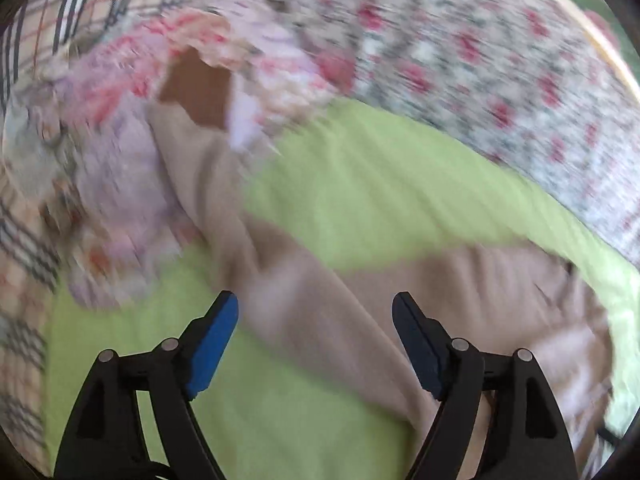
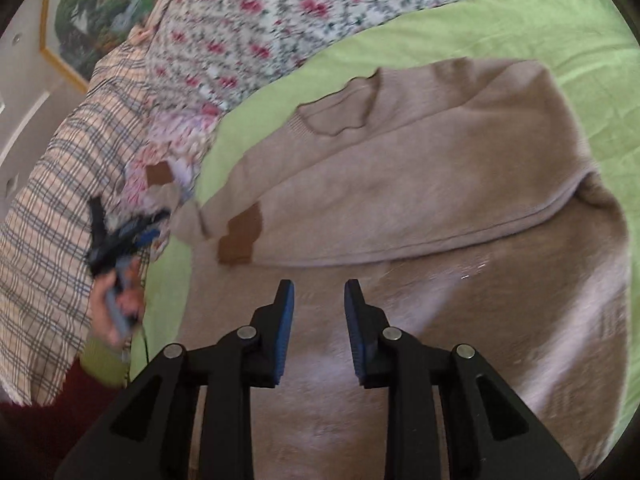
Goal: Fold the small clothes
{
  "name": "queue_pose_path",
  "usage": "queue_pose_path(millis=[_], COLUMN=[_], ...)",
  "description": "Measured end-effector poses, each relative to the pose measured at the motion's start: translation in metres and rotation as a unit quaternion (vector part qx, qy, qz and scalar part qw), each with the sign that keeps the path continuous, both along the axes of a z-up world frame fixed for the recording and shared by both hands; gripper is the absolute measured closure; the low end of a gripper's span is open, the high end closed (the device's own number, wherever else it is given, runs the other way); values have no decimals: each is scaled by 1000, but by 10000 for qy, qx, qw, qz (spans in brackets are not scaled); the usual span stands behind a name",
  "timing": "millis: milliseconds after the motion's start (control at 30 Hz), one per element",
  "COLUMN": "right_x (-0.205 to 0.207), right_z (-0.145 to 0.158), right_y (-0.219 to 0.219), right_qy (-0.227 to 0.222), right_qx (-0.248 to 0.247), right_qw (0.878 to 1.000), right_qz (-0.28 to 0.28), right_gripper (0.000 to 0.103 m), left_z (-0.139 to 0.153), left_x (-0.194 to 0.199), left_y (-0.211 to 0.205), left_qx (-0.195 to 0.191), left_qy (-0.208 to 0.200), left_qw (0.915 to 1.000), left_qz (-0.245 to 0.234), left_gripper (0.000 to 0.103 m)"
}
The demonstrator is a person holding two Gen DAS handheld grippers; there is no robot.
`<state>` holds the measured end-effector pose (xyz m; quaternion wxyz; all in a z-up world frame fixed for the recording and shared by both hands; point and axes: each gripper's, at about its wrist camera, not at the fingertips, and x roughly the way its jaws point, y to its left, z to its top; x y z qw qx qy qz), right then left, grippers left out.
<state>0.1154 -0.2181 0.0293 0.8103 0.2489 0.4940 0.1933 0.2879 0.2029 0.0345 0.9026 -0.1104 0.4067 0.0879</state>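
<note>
Sweater [image 2: 400, 184] lies on a sheet [image 2: 500, 28], folded over itself. Beyond the sheet's far edge lies a quilt [image 2: 280, 12]. A heap of clothes [image 2: 168, 152] sits at the sheet's left edge, atop a blanket [image 2: 52, 208].

Behind my work area: lime-green sheet [image 2: 500, 24] over a bed, floral quilt [image 2: 280, 12] beyond it, plaid blanket [image 2: 52, 200] left. Far left, pale wall [image 2: 20, 92] with a gold-framed landscape painting [image 2: 92, 16].

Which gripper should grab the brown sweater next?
Probably the right gripper: its open jaws hover directly over the beige sweater. The left gripper sits near the sweater's edge.
</note>
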Motion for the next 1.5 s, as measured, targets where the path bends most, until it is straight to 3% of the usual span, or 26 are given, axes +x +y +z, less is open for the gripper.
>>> queue_pose_path(millis=[133, 233, 267, 300, 333, 433, 533, 633, 800, 933, 1067, 1200, 1367, 1433, 1500], right_x=[2, 2, 3, 3, 1, -1, -3, -4, -13, -16, -14, -10, 4, 12, 25], right_z=[0, 1, 1, 1, 2, 3, 2, 1, 5, 3, 2, -1, -9, -11, -14], right_y=[13, 18, 18, 18, 16, 13, 9, 7, -2, -15, -31, -48, -61, -62, -59], right_qy=[63, 75, 79, 82, 69, 25, 5, -3, -76, -67, -66, -76, 29, 27, 20], right_qx=[71, 76, 83, 89, 64, -43, -7, -18, 159, 142, 91, 108, 173, 222, 263], right_qw=[9998, 9997, 9997, 9997, 9997, 9999, 10000, 10000, 9996, 9988, 9972, 9944, 9913, 9906, 9907], right_qz=[174, 227, 228, 218, 207, 140, 60, -20, -227, -465, -736, -1047, -1305, -1348, -1338], right_gripper=[76, 76, 76, 76, 76, 76, 76, 76, 76, 76, 76, 76, 75, 72, 62], left_z=[-8, -28, -35, -40, -42, -23, 11, 41, 60, 56, 40, 11, -17, -17, -11], left_x=[62, 96, 101, 102, 104, 87, 57, 26, 1, -23, -46, -51, -53, -61, -78], left_y=[36, 55, 60, 61, 62, 48, 13, -28, -91, -159, -234, -290, -303, -287, -268], left_qx=[481, 583, 545, 512, 426, 306, 191, 216, -180, -519, -659, -735, -537, -595, -617], left_qy=[345, 766, 817, 815, 829, 285, -347, -860, -1079, -1099, -995, -613, -64, -59, -179], left_qw=[9976, 9938, 9935, 9938, 9945, 9991, 9977, 9887, 9734, 9488, 9166, 8964, 8974, 8996, 9049], left_qz=[361, 552, 579, 563, 481, 107, -556, -1207, -2014, -2916, -3815, -4328, -4379, -4326, -4208], left_gripper=[22, 24, 33, 68, 91, 93, 94, 94, 94, 94, 94, 92, 80, 61, 50])
